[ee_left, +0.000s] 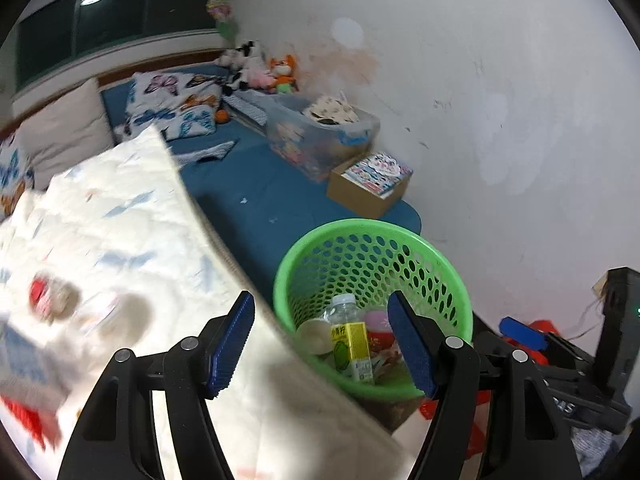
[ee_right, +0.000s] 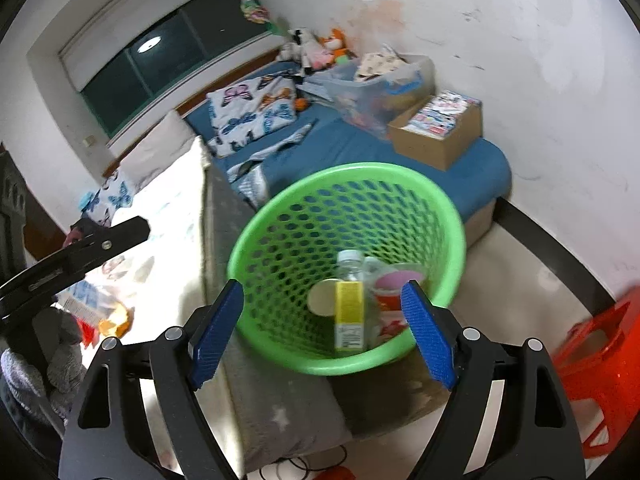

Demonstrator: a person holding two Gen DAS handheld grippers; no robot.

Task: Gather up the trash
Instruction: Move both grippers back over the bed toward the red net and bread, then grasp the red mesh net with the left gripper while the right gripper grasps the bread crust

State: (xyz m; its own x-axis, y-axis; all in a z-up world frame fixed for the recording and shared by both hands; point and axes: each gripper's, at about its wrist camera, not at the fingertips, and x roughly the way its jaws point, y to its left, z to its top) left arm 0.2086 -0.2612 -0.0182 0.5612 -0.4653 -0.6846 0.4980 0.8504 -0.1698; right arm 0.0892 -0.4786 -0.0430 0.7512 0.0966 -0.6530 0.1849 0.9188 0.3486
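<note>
Trash sits in two places relative to the green basket point(ee_right: 348, 268): some inside it, some on the white quilt point(ee_left: 120, 240) to its left. The right gripper point(ee_right: 322, 334) is spread with nothing between its blue pads, and it points down over the near rim of the basket. The left gripper point(ee_left: 322, 344) is likewise spread and empty, straddling the quilt edge just left of the basket. Inside the basket lie a yellow juice carton point(ee_right: 349, 312), a clear bottle point(ee_right: 351, 266), a pale round lid point(ee_right: 322, 298) and a pink-topped red cup point(ee_right: 394, 290). On the quilt, well left of the basket, blurred red and orange wrappers point(ee_right: 110, 320) are not yet collected. The basket appears to rest on a grey bed edge point(ee_right: 256, 360), with open floor and a red stool point(ee_right: 600, 364) to its right. Risk one: a gripper knocking the near rim could tip the light basket off the edge and spill its contents. Risk two: thin wrappers on soft quilt may slip out of flat pads, or the pads may pinch fabric along with the wrapper. Risk three: the two grippers work close together beside the basket and could collide.
</note>
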